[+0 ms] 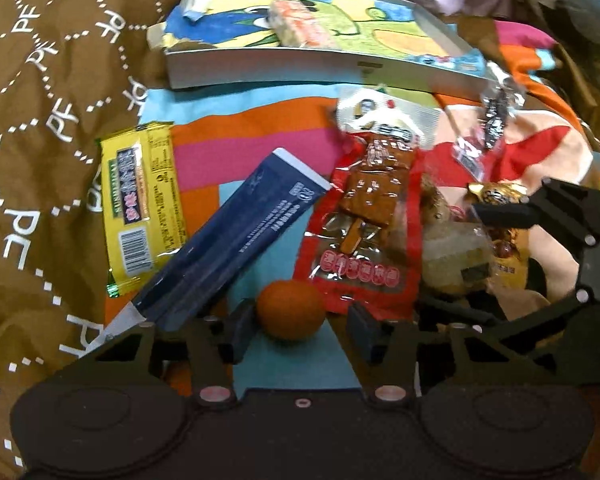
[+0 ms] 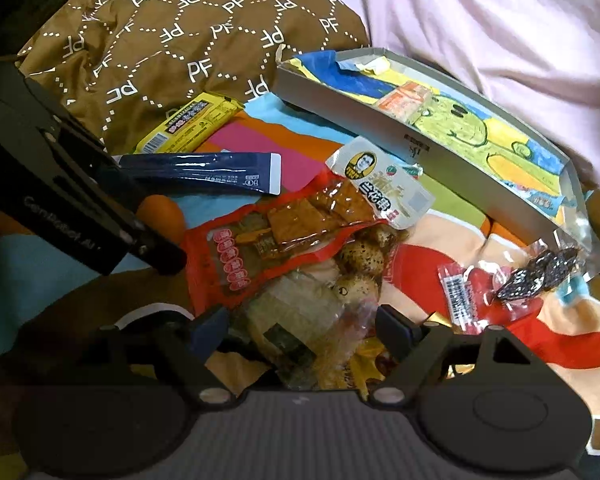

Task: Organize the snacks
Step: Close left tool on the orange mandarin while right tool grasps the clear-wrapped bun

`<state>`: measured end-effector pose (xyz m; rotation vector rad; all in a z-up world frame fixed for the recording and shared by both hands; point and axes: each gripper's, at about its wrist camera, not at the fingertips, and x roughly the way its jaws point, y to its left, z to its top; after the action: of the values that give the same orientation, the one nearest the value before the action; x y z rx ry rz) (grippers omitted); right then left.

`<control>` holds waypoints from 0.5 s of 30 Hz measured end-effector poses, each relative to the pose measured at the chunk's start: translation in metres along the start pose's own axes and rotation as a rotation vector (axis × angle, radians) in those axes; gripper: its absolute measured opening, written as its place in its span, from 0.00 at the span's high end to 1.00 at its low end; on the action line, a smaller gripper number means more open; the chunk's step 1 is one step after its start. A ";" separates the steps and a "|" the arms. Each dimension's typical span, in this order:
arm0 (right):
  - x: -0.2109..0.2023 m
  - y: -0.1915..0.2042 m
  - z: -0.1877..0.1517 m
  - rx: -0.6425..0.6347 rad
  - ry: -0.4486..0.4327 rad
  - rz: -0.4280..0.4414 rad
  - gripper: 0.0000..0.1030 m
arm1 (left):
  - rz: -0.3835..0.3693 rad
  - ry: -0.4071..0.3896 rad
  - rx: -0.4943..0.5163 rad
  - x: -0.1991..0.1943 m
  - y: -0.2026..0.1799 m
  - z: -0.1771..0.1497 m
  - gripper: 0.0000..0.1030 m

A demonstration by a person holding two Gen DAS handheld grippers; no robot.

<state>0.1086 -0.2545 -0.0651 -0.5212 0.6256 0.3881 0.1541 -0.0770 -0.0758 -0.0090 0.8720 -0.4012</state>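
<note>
A: Where does the left gripper (image 1: 295, 326) stand?

B: Its 2 fingers flank a small orange fruit (image 1: 291, 309) on the blue patch of the colourful sheet (image 1: 255, 140). The left pad looks to be at the fruit's side, the right pad has a visible gap, so it grips nothing yet.

A: And the right gripper (image 2: 302, 330)?

B: Jaws spread wide over a clear pouch (image 2: 295, 320) of pale snack; the pads stand apart from it, nothing clamped.

A: What lies around them?

B: Just beyond the fruit, a dark blue packet (image 1: 223, 240) lies slantwise, overlapping a yellow bar (image 1: 141, 200). To the right is a red packet of brown tofu pieces (image 1: 364, 216), with a white-topped packet (image 2: 384, 184) above it. Speckled quail eggs (image 2: 360, 256) sit under the red packet's edge in the right view. Farther right, a small red-and-clear wrapper (image 2: 512, 280) holds dark pieces.

A: The box?

B: A shallow grey tray (image 1: 267, 66) with a cartoon lining sits at the far side, 1 orange-and-white bar (image 1: 300, 26) inside. Brown patterned bedding (image 1: 39, 80) lies to the left.
</note>
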 end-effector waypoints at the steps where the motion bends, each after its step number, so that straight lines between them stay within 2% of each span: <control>1: 0.000 0.000 0.000 0.002 0.002 0.003 0.21 | 0.013 0.001 -0.006 0.001 0.000 0.000 0.57; 3: 0.000 0.002 0.000 -0.002 0.001 0.005 0.24 | 0.033 0.000 -0.010 0.001 -0.001 0.000 0.62; 10: -0.001 0.010 0.000 -0.029 -0.008 -0.001 0.32 | 0.047 -0.015 -0.007 0.001 -0.003 -0.001 0.63; 15: -0.001 0.013 -0.001 -0.054 -0.011 -0.016 0.33 | 0.042 -0.021 -0.005 0.000 -0.005 -0.002 0.63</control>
<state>0.1011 -0.2444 -0.0699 -0.5755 0.6017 0.3936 0.1508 -0.0817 -0.0761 0.0007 0.8514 -0.3591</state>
